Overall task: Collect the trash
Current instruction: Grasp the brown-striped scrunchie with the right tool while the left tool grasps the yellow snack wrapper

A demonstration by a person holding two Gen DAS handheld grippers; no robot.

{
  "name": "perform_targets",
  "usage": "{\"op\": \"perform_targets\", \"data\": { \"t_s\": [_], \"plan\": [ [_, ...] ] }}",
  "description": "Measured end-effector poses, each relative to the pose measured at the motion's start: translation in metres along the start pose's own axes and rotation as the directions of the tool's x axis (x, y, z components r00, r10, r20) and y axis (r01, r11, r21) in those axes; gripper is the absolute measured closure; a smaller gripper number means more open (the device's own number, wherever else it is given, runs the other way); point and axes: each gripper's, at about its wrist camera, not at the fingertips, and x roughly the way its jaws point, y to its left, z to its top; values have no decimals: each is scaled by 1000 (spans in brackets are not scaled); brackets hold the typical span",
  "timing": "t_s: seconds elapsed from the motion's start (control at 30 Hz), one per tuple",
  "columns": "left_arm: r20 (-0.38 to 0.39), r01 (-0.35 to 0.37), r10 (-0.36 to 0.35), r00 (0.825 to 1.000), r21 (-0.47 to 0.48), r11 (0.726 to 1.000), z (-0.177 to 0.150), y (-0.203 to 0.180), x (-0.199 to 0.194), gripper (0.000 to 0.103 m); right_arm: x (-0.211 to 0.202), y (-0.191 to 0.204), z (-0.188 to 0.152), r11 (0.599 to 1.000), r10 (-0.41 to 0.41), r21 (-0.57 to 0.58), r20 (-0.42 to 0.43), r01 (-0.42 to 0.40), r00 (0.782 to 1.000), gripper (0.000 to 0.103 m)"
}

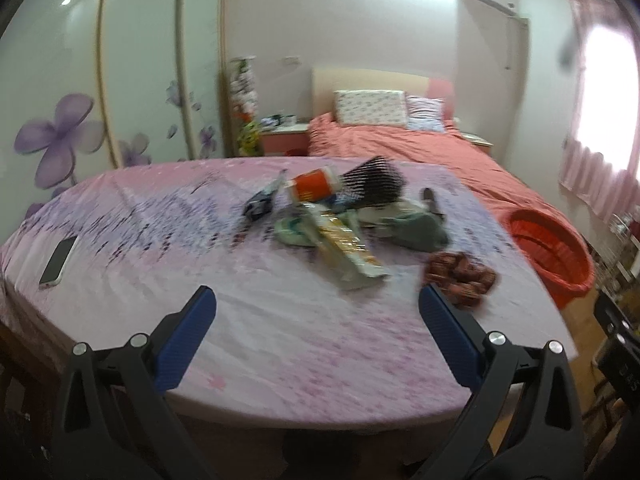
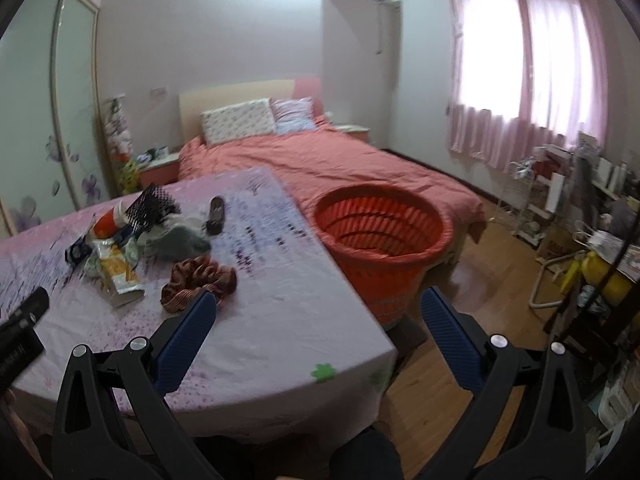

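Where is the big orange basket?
The orange basket stands on the floor at the table's right edge, in front of the bed; the left wrist view catches it far right.

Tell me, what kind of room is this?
Most likely a bedroom. There is a bed with pillows, a sliding wardrobe with painted flowers, and pink curtains over the window.

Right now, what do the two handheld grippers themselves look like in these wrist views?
Both match. The left gripper and right gripper each have two flat blue fingers with a fine dotted texture, mounted on black angular plastic linkages with round silver bolt heads. No cables, markings or sleeves show.
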Motion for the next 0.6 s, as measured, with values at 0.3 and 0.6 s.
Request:
{"op": "perform_targets", "data": {
  "t_s": [0.3,0.6],
  "plan": [
    [-66,-23,20,998,-42,999,11,32,53,4,61,34,12,985,168,-29,-115,-172,979,9],
    [-104,27,-31,994,-36,999,19,30,95,16,143,64,4,976,203,-3,-327,-216,923,37]
  ]
}}
